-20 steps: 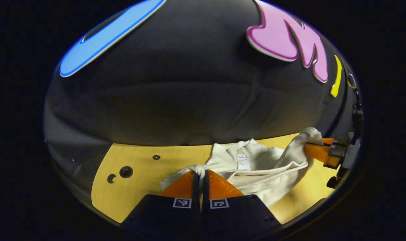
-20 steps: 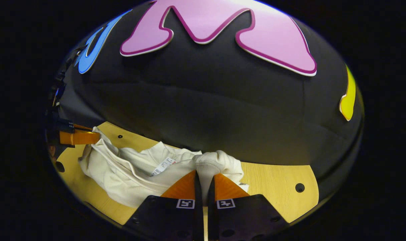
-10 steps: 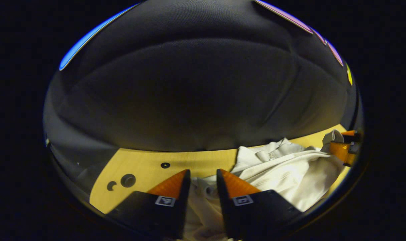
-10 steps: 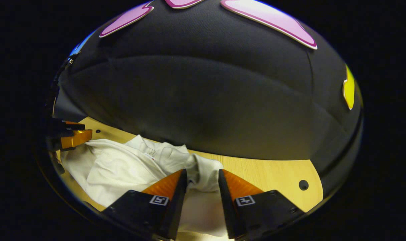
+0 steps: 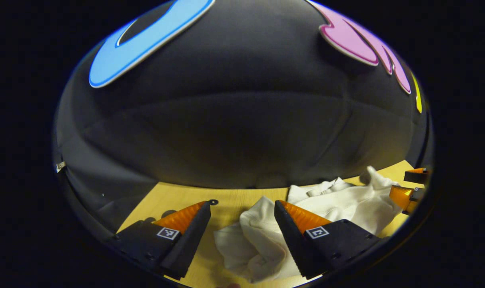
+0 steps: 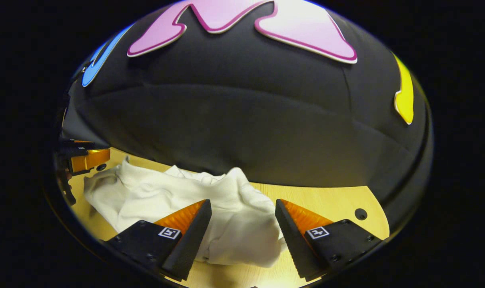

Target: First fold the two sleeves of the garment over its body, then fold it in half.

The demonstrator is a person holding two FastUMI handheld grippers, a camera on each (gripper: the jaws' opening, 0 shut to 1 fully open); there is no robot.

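A cream-white garment [image 5: 346, 204] [image 6: 178, 200] lies bunched and folded over itself on the yellow wooden table [image 5: 178, 196] [image 6: 326, 200]. My left gripper [image 5: 242, 208] is open, its fingers standing on either side of the garment's near left corner without pressing it. My right gripper [image 6: 242, 206] is open too, spread over the garment's right end. In the left gripper view the other gripper [image 5: 410, 188] shows at the far right, beside the cloth. Far left in the right gripper view is the other gripper [image 6: 84, 158], by the garment's far edge.
The black cloth wall [image 5: 242, 132] rises right behind the table's far edge. Small round holes [image 6: 360, 214] [image 5: 213, 202] mark the tabletop. Bare wood lies to the right of the garment in the right gripper view.
Both grippers have gone from shut on the garment's ends to wide open. The cloth has dropped onto the table and both grippers have drawn back a little.
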